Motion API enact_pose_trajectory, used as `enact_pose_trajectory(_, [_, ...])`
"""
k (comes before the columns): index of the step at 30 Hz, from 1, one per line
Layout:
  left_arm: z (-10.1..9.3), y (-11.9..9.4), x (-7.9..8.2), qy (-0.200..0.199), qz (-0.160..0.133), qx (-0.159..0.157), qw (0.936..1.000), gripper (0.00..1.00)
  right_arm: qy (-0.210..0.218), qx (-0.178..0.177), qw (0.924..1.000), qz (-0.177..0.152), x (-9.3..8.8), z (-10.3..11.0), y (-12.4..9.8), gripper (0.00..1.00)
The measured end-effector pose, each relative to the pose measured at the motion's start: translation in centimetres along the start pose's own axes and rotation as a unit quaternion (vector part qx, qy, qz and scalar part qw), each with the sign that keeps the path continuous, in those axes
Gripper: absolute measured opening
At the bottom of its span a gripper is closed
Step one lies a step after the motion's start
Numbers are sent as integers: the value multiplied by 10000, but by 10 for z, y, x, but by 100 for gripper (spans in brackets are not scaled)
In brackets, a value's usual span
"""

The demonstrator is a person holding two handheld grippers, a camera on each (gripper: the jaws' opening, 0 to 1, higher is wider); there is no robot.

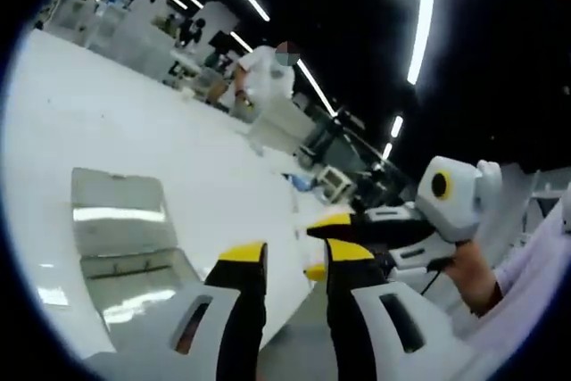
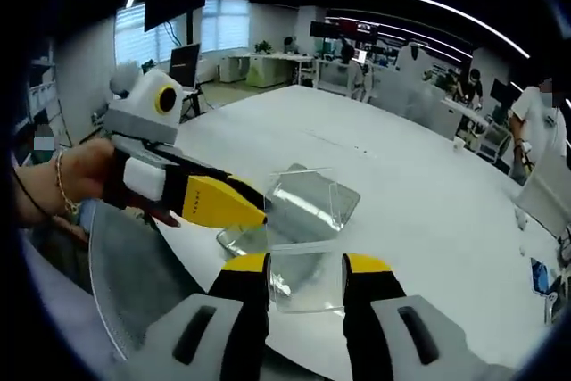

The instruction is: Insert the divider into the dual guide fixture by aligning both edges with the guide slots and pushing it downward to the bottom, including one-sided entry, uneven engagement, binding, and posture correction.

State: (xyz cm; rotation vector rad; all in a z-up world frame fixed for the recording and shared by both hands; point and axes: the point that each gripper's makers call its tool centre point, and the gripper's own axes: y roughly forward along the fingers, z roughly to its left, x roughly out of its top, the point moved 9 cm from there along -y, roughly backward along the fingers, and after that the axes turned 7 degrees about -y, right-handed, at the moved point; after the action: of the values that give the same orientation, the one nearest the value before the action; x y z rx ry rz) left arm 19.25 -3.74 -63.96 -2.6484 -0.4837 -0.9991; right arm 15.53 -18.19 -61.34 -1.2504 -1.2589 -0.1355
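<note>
You stand in an open-plan office or lab: long ceiling light strips (image 2: 384, 2), rows of desks (image 2: 268, 64) with monitors (image 2: 185, 64) (people working behind), and a broad white bench (image 2: 428, 185).

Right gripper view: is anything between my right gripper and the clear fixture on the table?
Nothing visible blocks it. The clear fixture lies straight ahead of the right gripper on the white table. The left gripper has its yellow tip at the fixture's edge, beside the path, not across it.
</note>
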Motion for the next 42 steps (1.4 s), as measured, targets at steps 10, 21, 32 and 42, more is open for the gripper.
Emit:
enact_pose_trajectory(10, [4, 4, 3, -69, 109, 116, 9998, 5, -226, 120, 9997, -25, 6, 9, 5, 27])
enact_pose_trajectory(21, [6, 1, 1, -565, 125, 107, 9983, 0, -432, 119, 9990, 9, 6, 14, 10, 27])
enact_pose_trajectory(32, [6, -5, 4, -506, -10, 47, 9987, 0, -461, 225, 9984, -235, 8, 11, 12, 29])
enact_pose_trajectory(42, [9, -15, 6, -3, 171, -272, 9995, 0, 20, 883, 9950, -474, 7, 5, 7, 29])
